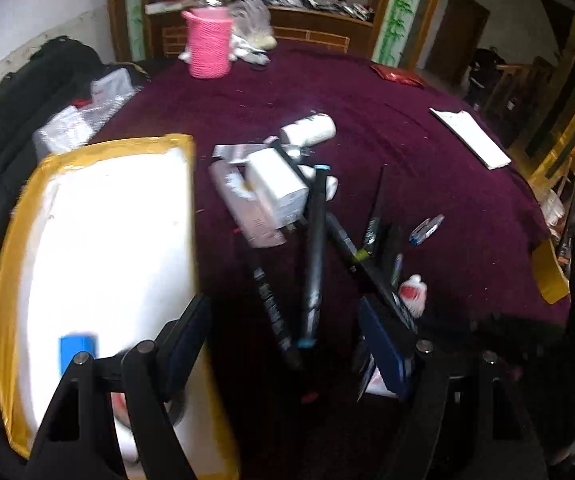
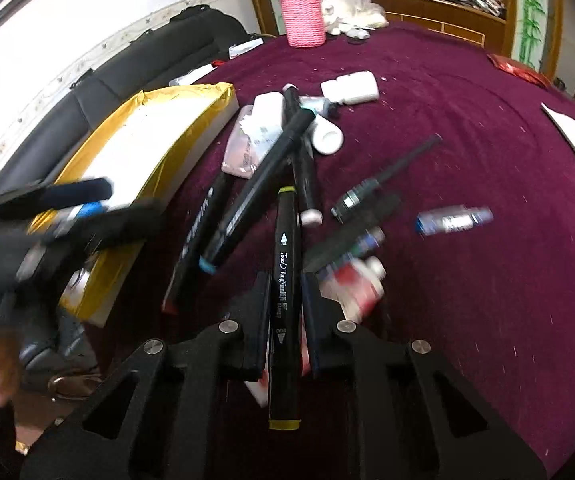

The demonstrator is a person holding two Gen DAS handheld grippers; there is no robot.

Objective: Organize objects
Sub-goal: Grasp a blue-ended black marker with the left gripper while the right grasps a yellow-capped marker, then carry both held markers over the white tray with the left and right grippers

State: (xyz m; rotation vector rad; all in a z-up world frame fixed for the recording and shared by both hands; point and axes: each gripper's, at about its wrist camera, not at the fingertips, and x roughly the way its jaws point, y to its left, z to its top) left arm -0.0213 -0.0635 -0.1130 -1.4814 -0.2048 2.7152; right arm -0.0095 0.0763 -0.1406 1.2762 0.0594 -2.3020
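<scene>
A pile of black markers [image 1: 313, 256], white bottles [image 1: 309, 130] and small boxes [image 1: 275, 188] lies on the purple tablecloth [image 1: 427, 160]. A white tray with a yellow taped rim [image 1: 99, 240] sits at the left; a blue item [image 1: 77, 348] lies in it. My left gripper [image 1: 287, 344] is open above the table's near edge, beside the tray. In the right wrist view, my right gripper [image 2: 285, 300] is shut on a black marker with yellow ends [image 2: 285, 300], held lengthwise between the fingers. The left gripper [image 2: 87, 208] shows blurred over the tray [image 2: 147, 140].
A pink woven basket [image 1: 209, 42] and a plastic bag [image 1: 251, 20] stand at the far edge. A white paper [image 1: 471, 136] lies at the right. A small blue tube [image 2: 453, 220], a red-and-white bottle [image 2: 357, 284] and a black sofa [image 2: 127, 76] are around.
</scene>
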